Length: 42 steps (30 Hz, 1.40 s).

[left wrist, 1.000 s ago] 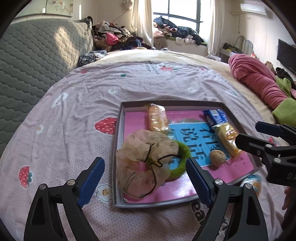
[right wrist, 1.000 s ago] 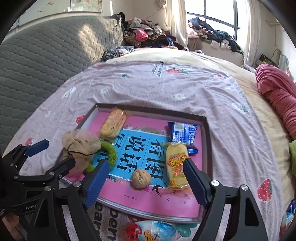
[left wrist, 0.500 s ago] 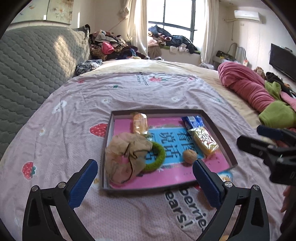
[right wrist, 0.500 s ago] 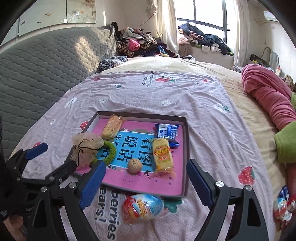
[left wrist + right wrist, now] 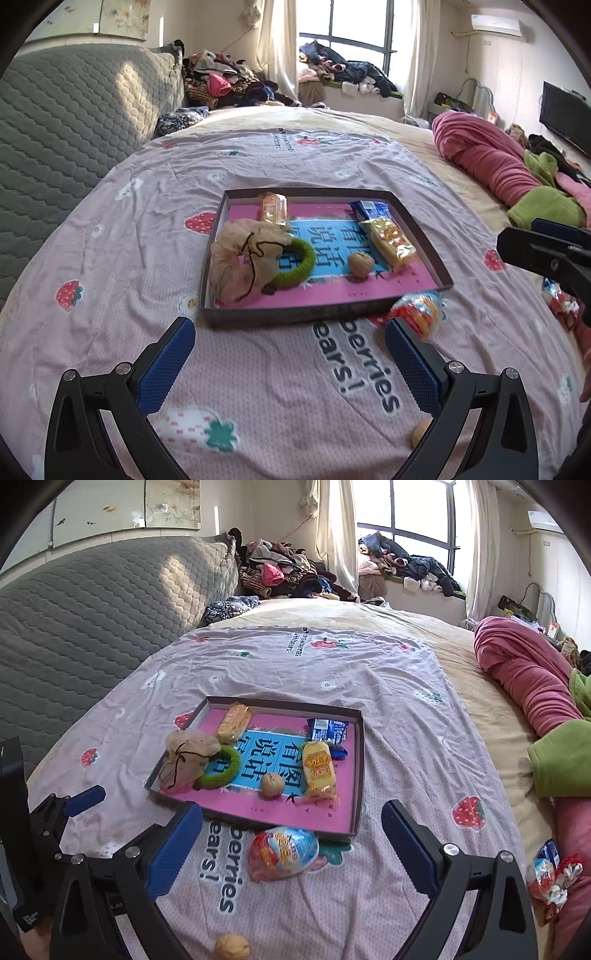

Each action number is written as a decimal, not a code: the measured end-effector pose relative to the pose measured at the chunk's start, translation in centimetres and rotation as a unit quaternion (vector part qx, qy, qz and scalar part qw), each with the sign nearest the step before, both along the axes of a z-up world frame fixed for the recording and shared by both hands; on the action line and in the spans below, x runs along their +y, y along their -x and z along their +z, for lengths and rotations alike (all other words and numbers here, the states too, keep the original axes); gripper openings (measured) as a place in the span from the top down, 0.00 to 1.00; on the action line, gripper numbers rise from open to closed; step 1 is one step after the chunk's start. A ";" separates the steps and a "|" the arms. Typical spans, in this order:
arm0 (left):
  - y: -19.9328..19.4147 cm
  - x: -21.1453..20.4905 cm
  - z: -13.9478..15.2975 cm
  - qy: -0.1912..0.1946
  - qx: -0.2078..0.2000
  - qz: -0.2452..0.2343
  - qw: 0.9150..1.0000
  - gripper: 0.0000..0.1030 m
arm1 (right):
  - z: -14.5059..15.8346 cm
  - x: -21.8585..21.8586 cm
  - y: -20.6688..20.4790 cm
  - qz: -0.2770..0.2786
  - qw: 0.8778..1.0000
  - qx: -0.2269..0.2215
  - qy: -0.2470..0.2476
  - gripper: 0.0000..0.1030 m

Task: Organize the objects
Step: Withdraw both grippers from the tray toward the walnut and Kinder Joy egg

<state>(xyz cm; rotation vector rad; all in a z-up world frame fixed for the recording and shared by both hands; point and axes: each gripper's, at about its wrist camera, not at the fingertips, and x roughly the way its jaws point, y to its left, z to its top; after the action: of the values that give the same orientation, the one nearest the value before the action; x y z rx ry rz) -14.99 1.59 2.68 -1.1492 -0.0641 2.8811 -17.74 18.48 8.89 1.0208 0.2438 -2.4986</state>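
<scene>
We hold both tools above the bed (image 5: 388,686), and neither has anything in it — the left tool (image 5: 288,354) and the right tool (image 5: 291,840) each stand with their blue pads spread wide apart. The shallow box (image 5: 360,760) lies on the pink strawberry sheet ahead of us, and it already holds a beige scrunchie (image 5: 186,758), a green ring (image 5: 232,771), a walnut (image 5: 272,784), a yellow snack pack (image 5: 318,770), a blue wrapper (image 5: 327,729) and an orange-tinted pack (image 5: 234,722) at the far edge. What remains loose, as far as we can see, is the round red-and-blue snack packet (image 5: 282,851) lying just beside the box's near wall, a second walnut (image 5: 232,947) on the sheet close under the right tool, and a small cluster of wrapped sweets (image 5: 552,877) well off to the right. We judge the step in hand to be choosing the next stray item, with the snack packet the likeliest, since it sits between the right tool's pads. The next move calls for lowering that tool around the packet and closing gently — the crinkly, puffed wrapper may slip or deform — then lifting it over the low wall into a free patch of the box
</scene>
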 end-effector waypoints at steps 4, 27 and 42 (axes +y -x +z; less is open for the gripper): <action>-1.1 0.7 0.3 0.006 -0.002 -0.003 1.000 0.01 | 0.2 0.6 -0.8 0.000 1.000 -0.002 0.002 0.03; -4.7 6.9 -2.7 0.042 -0.031 -0.054 0.997 0.01 | -4.0 3.1 -0.7 -0.006 0.999 -0.050 -0.011 0.01; -4.6 9.0 -6.0 0.018 -0.043 -0.104 0.994 0.01 | -8.9 1.5 2.8 -0.012 0.995 -0.099 -0.024 0.01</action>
<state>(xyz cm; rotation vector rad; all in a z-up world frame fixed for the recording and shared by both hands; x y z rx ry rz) -10.38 10.60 -3.36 -1.2062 0.0986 2.6629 -20.50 19.99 -0.02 1.2896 0.2325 -2.4011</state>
